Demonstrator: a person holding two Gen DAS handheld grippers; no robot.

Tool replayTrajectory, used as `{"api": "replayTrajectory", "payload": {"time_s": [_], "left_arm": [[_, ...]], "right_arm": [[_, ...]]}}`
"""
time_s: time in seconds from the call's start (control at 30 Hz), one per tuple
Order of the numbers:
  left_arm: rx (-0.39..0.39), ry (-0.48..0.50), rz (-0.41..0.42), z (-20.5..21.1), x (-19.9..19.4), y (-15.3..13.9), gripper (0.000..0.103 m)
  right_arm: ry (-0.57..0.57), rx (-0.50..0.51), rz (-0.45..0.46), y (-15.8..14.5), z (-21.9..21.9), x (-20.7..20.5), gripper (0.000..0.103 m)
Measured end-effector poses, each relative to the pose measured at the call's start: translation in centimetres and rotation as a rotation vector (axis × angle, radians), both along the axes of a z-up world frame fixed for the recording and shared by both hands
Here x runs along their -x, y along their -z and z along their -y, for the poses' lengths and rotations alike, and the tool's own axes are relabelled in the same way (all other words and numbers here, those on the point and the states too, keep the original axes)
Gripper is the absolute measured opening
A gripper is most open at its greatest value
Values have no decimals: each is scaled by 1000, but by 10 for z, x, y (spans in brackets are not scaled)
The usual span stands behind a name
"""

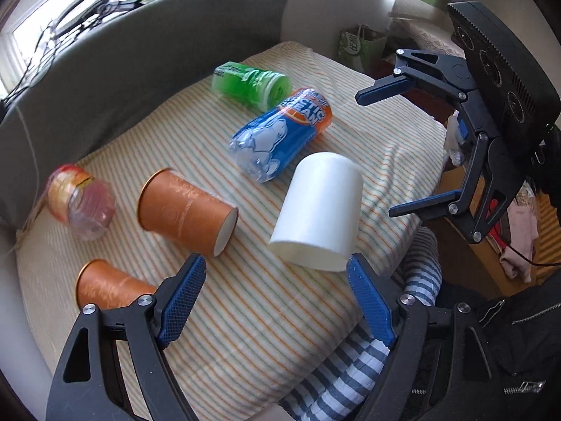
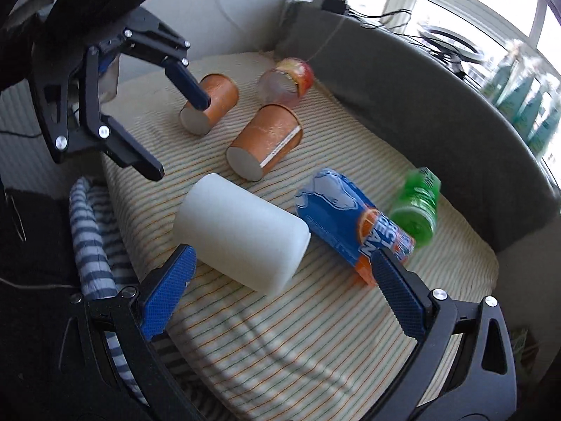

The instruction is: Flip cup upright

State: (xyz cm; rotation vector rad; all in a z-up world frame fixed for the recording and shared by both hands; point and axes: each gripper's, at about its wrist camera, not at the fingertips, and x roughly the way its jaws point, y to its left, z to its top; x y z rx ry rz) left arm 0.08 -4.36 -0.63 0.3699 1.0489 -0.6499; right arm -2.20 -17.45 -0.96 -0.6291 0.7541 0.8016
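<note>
A white cup (image 1: 320,210) lies on its side on the striped cushion (image 1: 266,315), also in the right wrist view (image 2: 242,235). Two orange paper cups lie on their sides: one (image 1: 186,207) mid-left, one (image 1: 108,286) by my left finger. In the right wrist view they are further back, one (image 2: 266,140) and the other (image 2: 212,103). My left gripper (image 1: 277,298) is open and empty, just short of the white cup. My right gripper (image 2: 280,280) is open and empty, just short of the white cup; it also shows in the left wrist view (image 1: 382,154).
A blue and orange bottle (image 1: 280,133), a green bottle (image 1: 252,84) and a red-labelled clear bottle (image 1: 80,200) lie on the cushion. A grey backrest (image 1: 140,63) curves behind. A striped cloth (image 1: 350,368) hangs at the cushion's front edge.
</note>
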Motion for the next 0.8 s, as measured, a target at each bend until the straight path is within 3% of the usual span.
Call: {"api": "replayTrajectory", "payload": {"time_s": [0.2,0.37,0.53,0.8], "left_arm": [[17,-185,-111,-36,23,19,83],[25,-338,-152,-62,38,36,83],[47,-395,-160,-75,50,43,83],[85,-406,-158,-82,51,41,83]], "right_arm": [[-296,171,-7,5,-43,7,102],[-452,343,-15,31,-69,13,102],[-551,464,13,47,-85,14,102],[-607,543,-10,59,-99,5,95]]}}
